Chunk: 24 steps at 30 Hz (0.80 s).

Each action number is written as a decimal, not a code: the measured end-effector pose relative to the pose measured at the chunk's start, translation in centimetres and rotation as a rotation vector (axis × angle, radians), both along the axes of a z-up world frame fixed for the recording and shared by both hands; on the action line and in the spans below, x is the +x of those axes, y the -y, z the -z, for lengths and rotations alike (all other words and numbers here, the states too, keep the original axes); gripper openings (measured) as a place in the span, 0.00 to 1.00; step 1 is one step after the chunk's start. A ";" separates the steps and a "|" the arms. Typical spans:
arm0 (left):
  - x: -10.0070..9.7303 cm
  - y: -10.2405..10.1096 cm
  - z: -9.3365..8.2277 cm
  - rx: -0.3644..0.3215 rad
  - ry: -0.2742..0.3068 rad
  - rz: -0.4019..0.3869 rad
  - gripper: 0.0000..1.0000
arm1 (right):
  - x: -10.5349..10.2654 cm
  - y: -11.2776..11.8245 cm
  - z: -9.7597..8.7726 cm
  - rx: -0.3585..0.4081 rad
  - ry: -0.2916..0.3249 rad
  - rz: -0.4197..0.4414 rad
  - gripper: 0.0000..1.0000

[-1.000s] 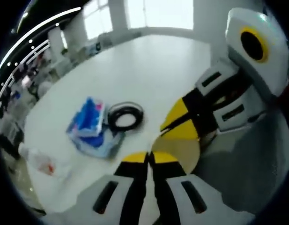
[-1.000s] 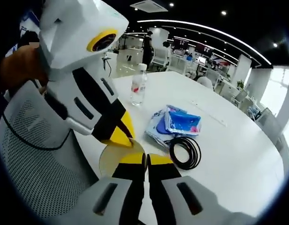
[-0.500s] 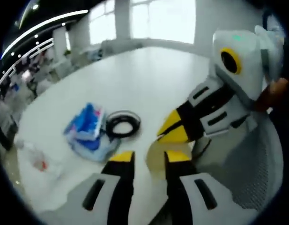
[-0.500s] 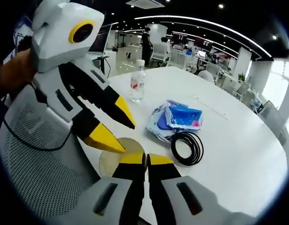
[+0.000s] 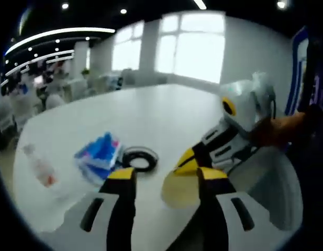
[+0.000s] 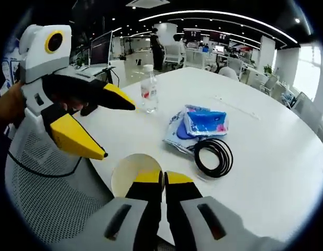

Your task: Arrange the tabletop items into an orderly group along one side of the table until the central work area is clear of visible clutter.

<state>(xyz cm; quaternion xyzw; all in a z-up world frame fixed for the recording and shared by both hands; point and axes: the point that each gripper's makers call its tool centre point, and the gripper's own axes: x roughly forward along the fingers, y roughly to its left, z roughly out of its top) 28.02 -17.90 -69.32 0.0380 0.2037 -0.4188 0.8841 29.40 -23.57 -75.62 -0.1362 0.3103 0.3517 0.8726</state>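
The round white table (image 6: 266, 157) carries the clutter in a loose cluster near its edge, beside a grey mesh chair (image 6: 41, 204) drawn up to it. Largest of the items is the blue-and-white plastic package (image 6: 195, 129), lying flat with the coiled black cable (image 6: 213, 156) just beside it; the clear water bottle (image 6: 147, 95) stands upright a little apart, nearer the rim. A pale yellow disc (image 6: 131, 173), perhaps a lid or coaster, lies at the table edge. The right gripper (image 6: 162, 179) has its jaws pressed together at the disc's rim, apparently pinching it to move it. The left gripper (image 6: 96, 125) hangs above the edge, jaws spread wide, seemingly free to take another item.
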 end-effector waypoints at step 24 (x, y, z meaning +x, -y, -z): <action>-1.9 -7.3 -0.9 0.015 0.085 -0.128 0.89 | 1.4 -0.6 0.2 -0.029 -0.074 -0.055 0.01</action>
